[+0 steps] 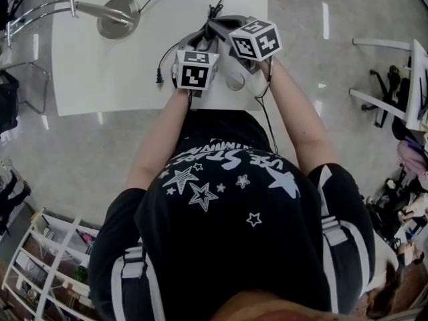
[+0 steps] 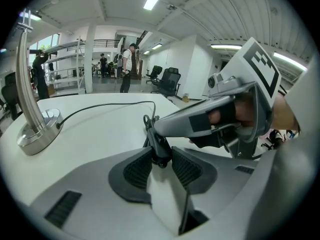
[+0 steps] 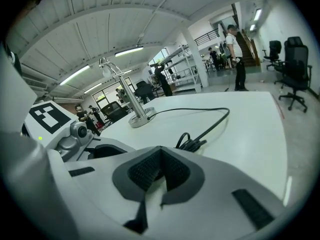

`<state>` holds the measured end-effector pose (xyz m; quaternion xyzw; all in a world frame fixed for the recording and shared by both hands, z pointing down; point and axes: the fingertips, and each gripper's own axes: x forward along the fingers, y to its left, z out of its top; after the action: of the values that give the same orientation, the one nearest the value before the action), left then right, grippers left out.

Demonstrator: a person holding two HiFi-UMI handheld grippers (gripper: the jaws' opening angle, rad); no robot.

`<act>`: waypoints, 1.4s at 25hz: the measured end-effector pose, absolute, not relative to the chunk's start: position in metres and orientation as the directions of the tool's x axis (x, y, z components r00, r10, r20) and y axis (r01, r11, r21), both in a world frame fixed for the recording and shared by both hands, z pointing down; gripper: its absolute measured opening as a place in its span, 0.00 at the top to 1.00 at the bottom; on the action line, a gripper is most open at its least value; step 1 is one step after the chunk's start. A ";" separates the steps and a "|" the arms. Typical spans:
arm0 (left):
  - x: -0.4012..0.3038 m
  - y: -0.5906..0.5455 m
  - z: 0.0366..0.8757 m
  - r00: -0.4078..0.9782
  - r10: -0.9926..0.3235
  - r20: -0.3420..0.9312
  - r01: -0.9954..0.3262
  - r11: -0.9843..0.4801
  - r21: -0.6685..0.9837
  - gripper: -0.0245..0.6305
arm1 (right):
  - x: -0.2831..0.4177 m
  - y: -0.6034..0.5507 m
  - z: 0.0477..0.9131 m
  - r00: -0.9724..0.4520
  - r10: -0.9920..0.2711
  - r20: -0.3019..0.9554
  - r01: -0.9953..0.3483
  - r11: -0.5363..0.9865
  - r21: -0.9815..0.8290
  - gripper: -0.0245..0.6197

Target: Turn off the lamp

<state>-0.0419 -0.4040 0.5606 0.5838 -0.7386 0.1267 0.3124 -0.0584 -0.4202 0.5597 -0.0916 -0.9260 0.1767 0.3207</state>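
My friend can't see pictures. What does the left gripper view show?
The left gripper pinches a small black switch on a black cord, and the right gripper has its closed tip at the switch's top. Behind them, the silver lamp stands on a white table.

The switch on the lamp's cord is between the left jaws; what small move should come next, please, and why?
Probably push the right gripper's tip onto the switch. The left gripper clamps the switch, and the right gripper's shut jaws sit at its top, so a short press should toggle it.
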 end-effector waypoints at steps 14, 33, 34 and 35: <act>-0.042 -0.404 0.563 -0.114 -0.789 0.604 -0.934 0.292 0.205 0.75 | -0.044 -0.428 0.547 -0.872 0.206 0.443 -0.057 0.857 -0.511 0.95; -0.038 -0.397 0.561 -0.074 -0.774 0.629 -0.959 0.228 0.167 0.74 | 0.008 -0.436 0.528 -0.912 0.053 0.407 -0.185 0.832 -0.522 0.95; -0.037 -0.395 0.558 -0.063 -0.781 0.621 -0.958 0.222 0.181 0.73 | 0.010 -0.434 0.528 -0.912 0.040 0.409 -0.198 0.829 -0.523 0.95; -0.036 -0.393 0.556 -0.049 -0.788 0.613 -0.957 0.214 0.198 0.71 | 0.013 -0.431 0.528 -0.911 0.026 0.411 -0.213 0.825 -0.523 0.95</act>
<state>-0.0358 -0.3935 0.5557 0.6127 -0.7120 0.1331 0.3160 0.0125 -0.4315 0.5284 0.0501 -0.9331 0.2913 0.2047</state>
